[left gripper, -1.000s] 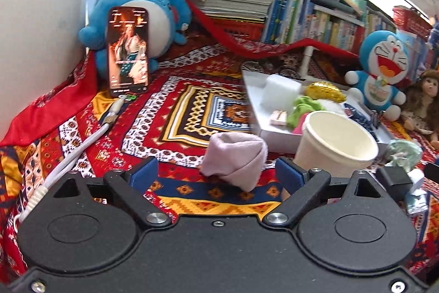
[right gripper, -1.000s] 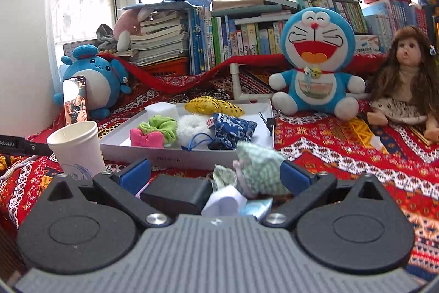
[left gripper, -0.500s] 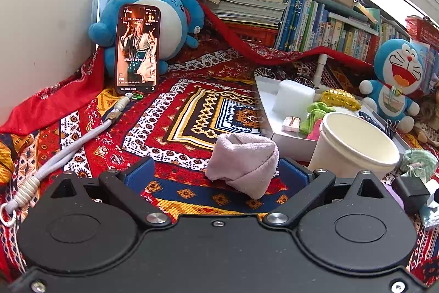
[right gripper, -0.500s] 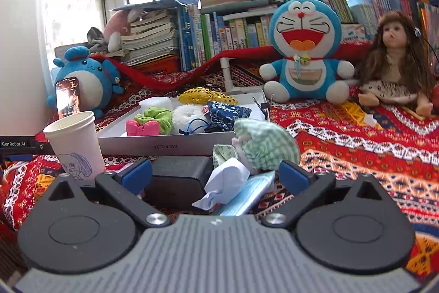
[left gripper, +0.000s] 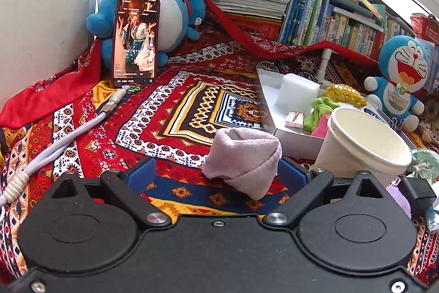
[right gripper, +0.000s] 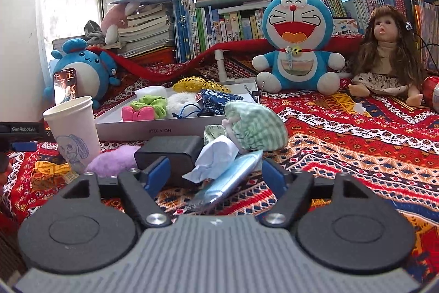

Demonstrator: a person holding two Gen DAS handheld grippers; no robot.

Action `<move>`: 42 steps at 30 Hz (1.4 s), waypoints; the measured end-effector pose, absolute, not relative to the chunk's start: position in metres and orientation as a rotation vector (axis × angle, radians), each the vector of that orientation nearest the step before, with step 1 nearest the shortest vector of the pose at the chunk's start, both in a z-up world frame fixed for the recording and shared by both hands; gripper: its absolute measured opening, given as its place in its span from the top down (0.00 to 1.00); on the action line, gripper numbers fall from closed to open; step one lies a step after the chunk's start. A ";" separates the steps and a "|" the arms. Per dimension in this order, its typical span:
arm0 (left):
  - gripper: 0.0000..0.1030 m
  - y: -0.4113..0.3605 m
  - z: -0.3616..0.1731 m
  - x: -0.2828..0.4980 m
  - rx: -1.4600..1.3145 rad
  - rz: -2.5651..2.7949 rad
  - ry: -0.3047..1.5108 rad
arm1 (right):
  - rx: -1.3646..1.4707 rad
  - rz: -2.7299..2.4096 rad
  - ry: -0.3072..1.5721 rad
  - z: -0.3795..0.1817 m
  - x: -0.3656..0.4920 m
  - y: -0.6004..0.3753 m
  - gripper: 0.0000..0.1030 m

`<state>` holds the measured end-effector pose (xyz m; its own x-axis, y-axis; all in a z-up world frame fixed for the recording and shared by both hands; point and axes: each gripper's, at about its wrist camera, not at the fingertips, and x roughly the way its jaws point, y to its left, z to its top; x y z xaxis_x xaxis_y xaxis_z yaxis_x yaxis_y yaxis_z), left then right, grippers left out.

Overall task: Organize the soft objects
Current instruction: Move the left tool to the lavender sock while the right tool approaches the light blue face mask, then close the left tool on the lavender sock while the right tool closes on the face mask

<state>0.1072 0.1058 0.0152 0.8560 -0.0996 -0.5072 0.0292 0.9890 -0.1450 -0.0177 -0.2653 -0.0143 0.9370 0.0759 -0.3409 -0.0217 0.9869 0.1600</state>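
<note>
A rolled pink-grey sock (left gripper: 244, 158) lies on the patterned cloth between the open fingers of my left gripper (left gripper: 216, 175), close to the right finger. A grey tray (left gripper: 270, 98) beyond it holds soft items: a white sponge (left gripper: 297, 92), a green scrunchie (left gripper: 321, 109) and a yellow sequin pouch (left gripper: 345, 95). My right gripper (right gripper: 215, 175) is open around a blue face mask (right gripper: 233, 180) and a crumpled white tissue (right gripper: 214, 158). A green checked pouch (right gripper: 255, 128) and a black box (right gripper: 172, 150) lie just beyond. The tray (right gripper: 153, 129) shows here too.
A white paper cup (left gripper: 362, 144) stands beside the tray; it also shows in the right wrist view (right gripper: 72, 131), with a purple fluffy item (right gripper: 114, 162) at its foot. A phone (left gripper: 135, 40) leans on a blue plush. A Doraemon plush (right gripper: 297, 43), a doll (right gripper: 387, 56) and books line the back.
My left gripper has moved forward, so the sock now sits between its fingers. My right gripper has drawn back and lowered, and the mask and tissue now lie between its fingers.
</note>
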 end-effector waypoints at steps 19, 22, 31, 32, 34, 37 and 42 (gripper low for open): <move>0.36 0.103 0.011 0.121 -0.181 -0.093 0.558 | 0.114 0.027 0.435 -0.027 -0.011 -0.260 0.41; 0.50 0.102 0.012 0.121 -0.184 -0.111 0.558 | 0.102 0.032 0.437 -0.026 -0.012 -0.258 0.46; 0.79 0.090 0.019 0.111 -0.093 -0.153 0.569 | 0.067 -0.001 0.446 -0.018 -0.029 -0.271 0.70; 0.79 0.090 0.019 0.109 -0.091 -0.154 0.572 | 0.067 -0.010 0.447 -0.018 -0.031 -0.273 0.70; 0.79 0.091 0.020 0.104 -0.092 -0.155 0.578 | 0.072 -0.024 0.450 -0.017 -0.035 -0.279 0.70; 0.79 0.094 0.023 0.095 -0.089 -0.159 0.586 | 0.080 -0.047 0.453 -0.017 -0.040 -0.287 0.70; 0.75 0.097 0.026 0.080 -0.062 -0.166 0.599 | 0.088 -0.100 0.450 -0.018 -0.042 -0.298 0.64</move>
<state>0.0797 0.0968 0.0262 0.8131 -0.1730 -0.5558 0.1371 0.9849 -0.1059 -0.0418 -0.2976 -0.0178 0.8957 -0.0768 -0.4379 0.1155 0.9913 0.0623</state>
